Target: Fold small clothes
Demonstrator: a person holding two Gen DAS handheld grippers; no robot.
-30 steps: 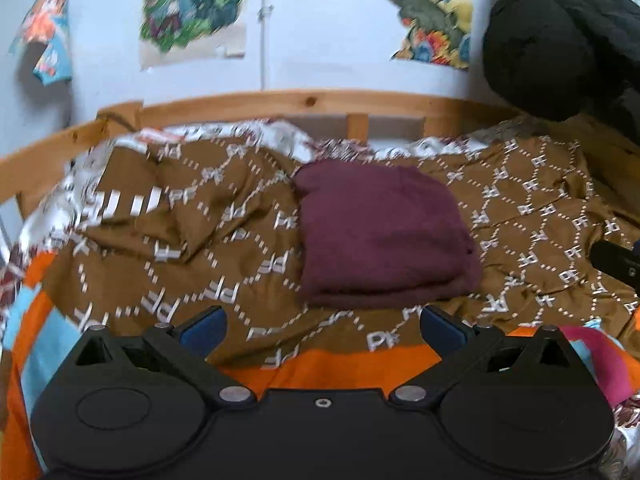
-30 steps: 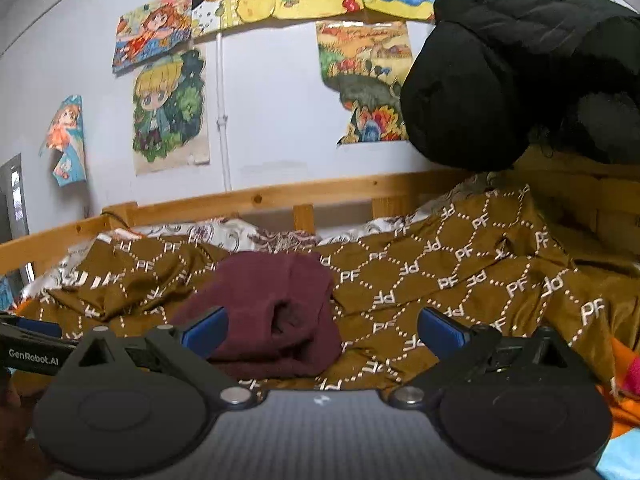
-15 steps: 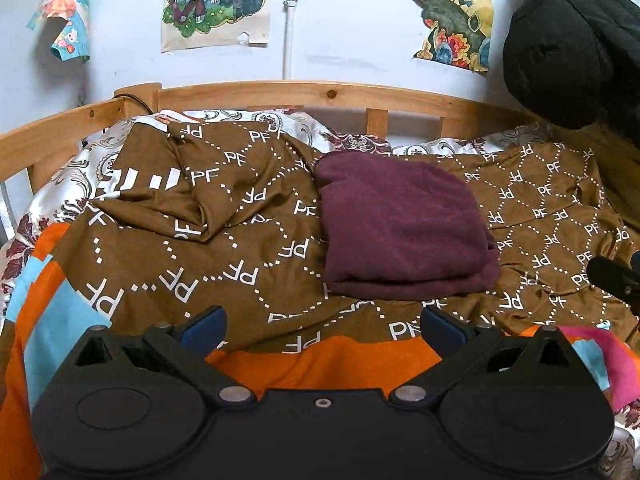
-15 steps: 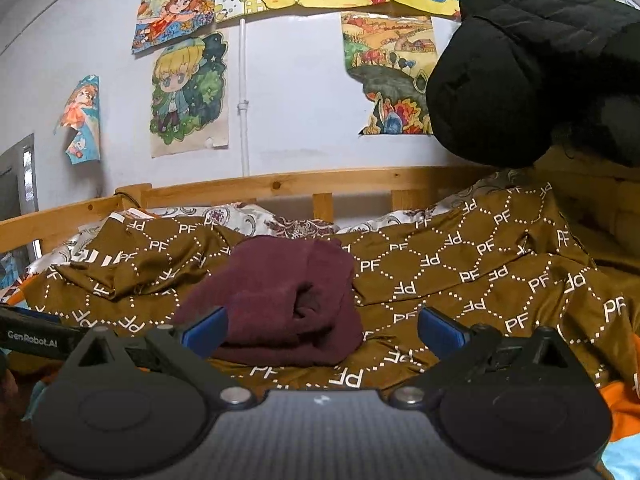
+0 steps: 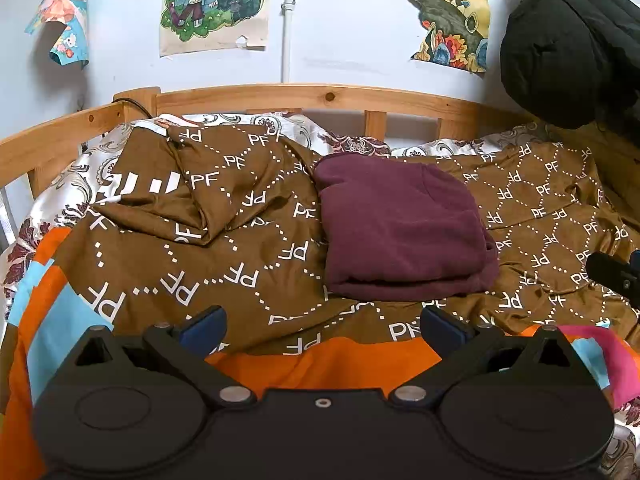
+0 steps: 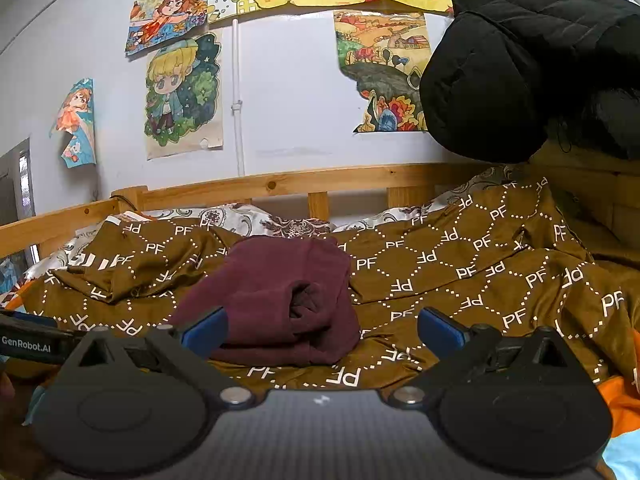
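Left claw (image 5: 322,326): fingers spread wide, empty, hovering above orange strip of bedding, clear of cloth
Right claw (image 6: 322,330): fingers spread wide, empty, held low just short of garment
Maroon garment (image 5: 400,228): just ahead of both claws, between their fingertips; folded into compact stack on brown PF blanket (image 5: 240,248), flat so fold holds; judged done
Wooden bed rail (image 5: 328,98): beyond garment
Black jacket (image 6: 520,60): far right, hanging above bed, out of work area
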